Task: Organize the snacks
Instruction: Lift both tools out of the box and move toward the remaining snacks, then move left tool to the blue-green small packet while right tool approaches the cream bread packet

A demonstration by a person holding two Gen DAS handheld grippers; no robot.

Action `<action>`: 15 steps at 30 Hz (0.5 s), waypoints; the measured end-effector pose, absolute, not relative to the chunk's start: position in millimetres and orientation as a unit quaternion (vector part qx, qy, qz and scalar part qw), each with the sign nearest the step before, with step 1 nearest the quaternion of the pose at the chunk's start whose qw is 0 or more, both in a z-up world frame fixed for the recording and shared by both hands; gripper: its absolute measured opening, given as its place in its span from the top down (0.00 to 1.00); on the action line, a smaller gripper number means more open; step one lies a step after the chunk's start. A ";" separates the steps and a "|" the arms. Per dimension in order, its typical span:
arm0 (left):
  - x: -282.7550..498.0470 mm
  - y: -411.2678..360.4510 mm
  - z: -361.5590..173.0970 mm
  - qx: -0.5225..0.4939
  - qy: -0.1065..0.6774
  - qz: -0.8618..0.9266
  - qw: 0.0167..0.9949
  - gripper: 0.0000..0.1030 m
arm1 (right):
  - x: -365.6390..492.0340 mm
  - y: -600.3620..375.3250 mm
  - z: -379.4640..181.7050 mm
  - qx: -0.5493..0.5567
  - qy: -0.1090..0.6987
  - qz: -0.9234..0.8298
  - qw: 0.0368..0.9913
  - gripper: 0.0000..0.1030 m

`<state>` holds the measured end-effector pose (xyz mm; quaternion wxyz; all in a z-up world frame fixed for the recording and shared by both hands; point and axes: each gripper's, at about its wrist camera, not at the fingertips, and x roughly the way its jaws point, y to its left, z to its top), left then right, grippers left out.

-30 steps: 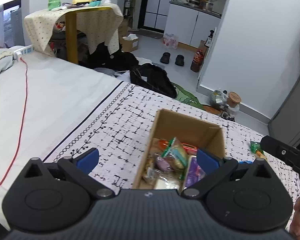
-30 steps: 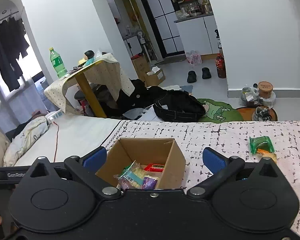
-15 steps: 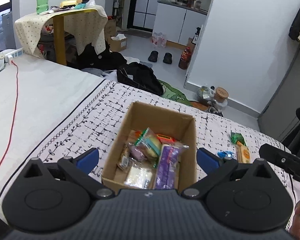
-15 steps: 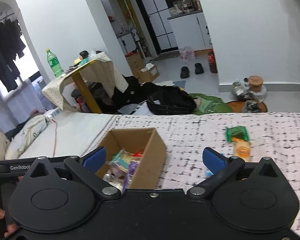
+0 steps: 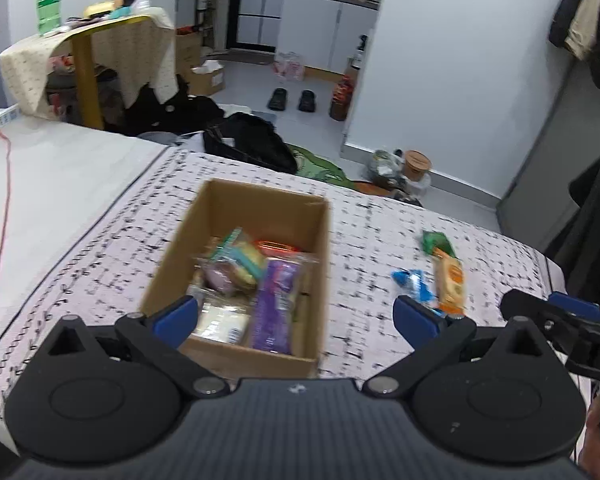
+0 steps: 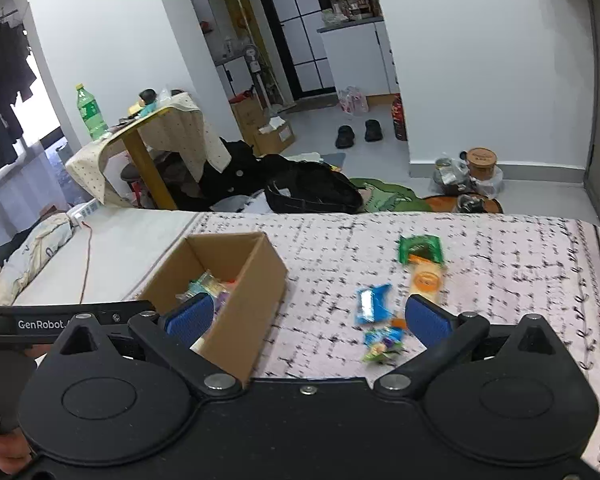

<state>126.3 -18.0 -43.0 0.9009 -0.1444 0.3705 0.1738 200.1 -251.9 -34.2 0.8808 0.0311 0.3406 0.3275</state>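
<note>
Above the patterned bedspread (image 6: 500, 248), we hold the left gripper (image 5: 296, 318) and right gripper (image 6: 306, 318) spread wide and empty; beyond them sits the snack-filled cardboard box (image 5: 260, 204), with blue (image 6: 372, 304), orange (image 6: 426, 282) and green (image 6: 420, 248) snack packets loose beside it.

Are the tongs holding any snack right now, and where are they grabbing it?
No. Both tongs are open and empty: the left tongs above the cardboard box, the right tongs above the loose snacks.
</note>
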 end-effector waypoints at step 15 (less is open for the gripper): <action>158.7 -71.2 -56.3 -0.147 0.390 0.109 0.903 0.00 | 213.0 -296.8 -41.0 0.044 0.358 0.284 0.889 0.00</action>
